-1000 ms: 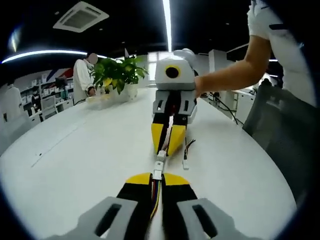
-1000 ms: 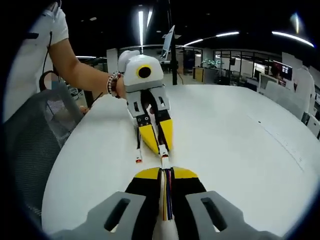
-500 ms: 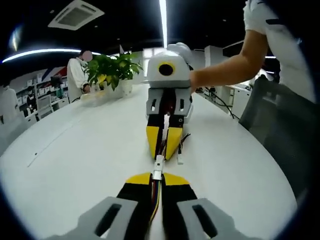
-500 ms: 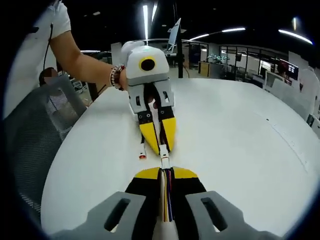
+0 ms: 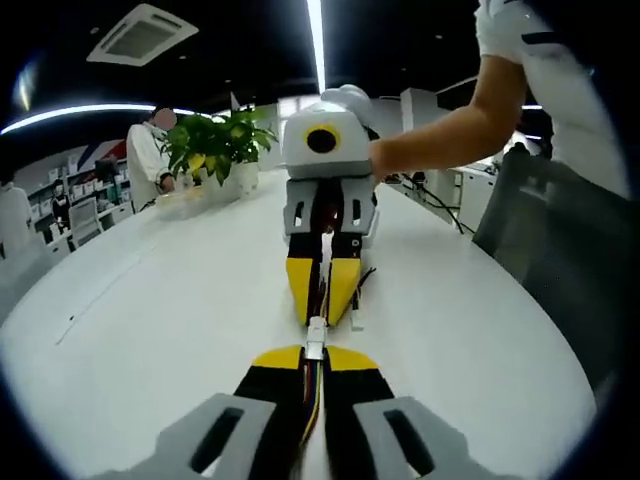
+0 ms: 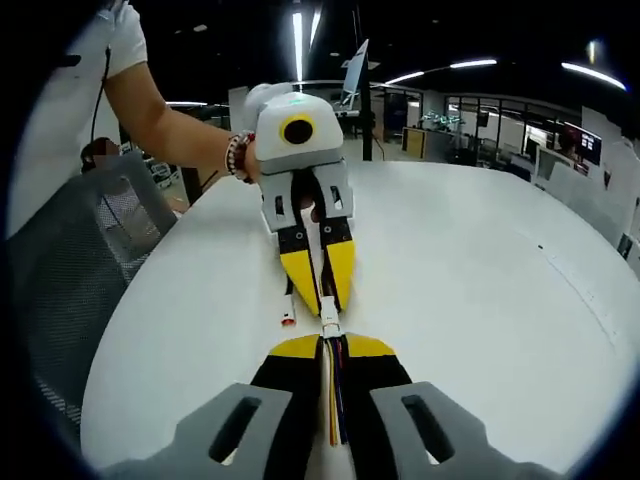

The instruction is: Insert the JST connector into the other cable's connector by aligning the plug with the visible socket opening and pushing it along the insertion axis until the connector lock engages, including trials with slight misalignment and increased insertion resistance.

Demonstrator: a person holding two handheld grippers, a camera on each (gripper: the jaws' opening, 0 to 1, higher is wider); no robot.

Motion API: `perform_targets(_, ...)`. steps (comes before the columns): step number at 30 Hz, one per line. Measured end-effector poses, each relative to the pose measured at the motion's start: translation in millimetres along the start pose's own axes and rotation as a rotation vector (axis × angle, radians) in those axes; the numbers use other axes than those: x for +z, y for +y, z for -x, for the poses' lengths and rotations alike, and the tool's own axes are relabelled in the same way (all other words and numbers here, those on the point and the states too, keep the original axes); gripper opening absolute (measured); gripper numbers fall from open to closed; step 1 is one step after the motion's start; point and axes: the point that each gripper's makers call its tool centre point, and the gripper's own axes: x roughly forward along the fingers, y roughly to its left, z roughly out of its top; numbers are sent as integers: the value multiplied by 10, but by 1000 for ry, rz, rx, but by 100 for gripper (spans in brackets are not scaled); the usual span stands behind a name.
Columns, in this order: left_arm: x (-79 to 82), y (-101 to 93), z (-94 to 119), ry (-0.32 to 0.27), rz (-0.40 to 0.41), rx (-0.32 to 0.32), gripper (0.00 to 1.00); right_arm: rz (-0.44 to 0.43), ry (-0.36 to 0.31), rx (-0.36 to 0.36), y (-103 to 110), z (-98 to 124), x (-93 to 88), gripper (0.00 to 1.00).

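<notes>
Connector halves sit nose to nose above the white table (image 5: 150, 300), roughly midway across its width and well in from the near edge, so the coming push turns on one line: the long axis of each cable runs straight out along its own gripper's jaws, and the two axes point at each other with almost no sideways offset that I can see. In the left gripper view the left gripper (image 5: 312, 358) is closed on its multicoloured cable (image 5: 314, 385), whose white connector (image 5: 315, 340) pokes out beyond the yellow tips and lies directly ahead of it, touching or all but touching the tips of the right gripper (image 5: 325, 322) coming in from the far side. The right gripper view gives the mirror of this: the right gripper (image 6: 329, 347) is clamped on its own ribbon of wires (image 6: 333, 395), and the mating connector (image 6: 328, 325) lies dead ahead, between it and the left gripper's yellow jaws (image 6: 322, 305). Neither hand is nearer; the joint lies between the two. A loose red-tipped lead end (image 6: 288, 320) rests on the table just beside the joint. Against the frames from a second ago, the gap between the facing tips has shrunk from a clear stretch of exposed connector to almost nothing, which reads to me as insertion under way; whether the lock has caught is too small to tell
</notes>
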Motion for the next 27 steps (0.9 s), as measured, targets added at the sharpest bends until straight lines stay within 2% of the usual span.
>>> perform_targets(10, 26, 60, -4, -26, 40, 9, 0, -17, -23, -9, -36, -4, 49, 4)
perform_targets(14, -13, 75, -14, -11, 35, 11, 0, -8, -7, -10, -26, -30, 23, 4)
perform_targets(22, -19, 137, -2, -11, 30, 29, 0, -4, -27, -23, -70, -31, 42, 4)
perform_targets(27, -42, 249, 5, -11, 36, 60, 0, 9, -42, -51, -139, -40, 68, 4)
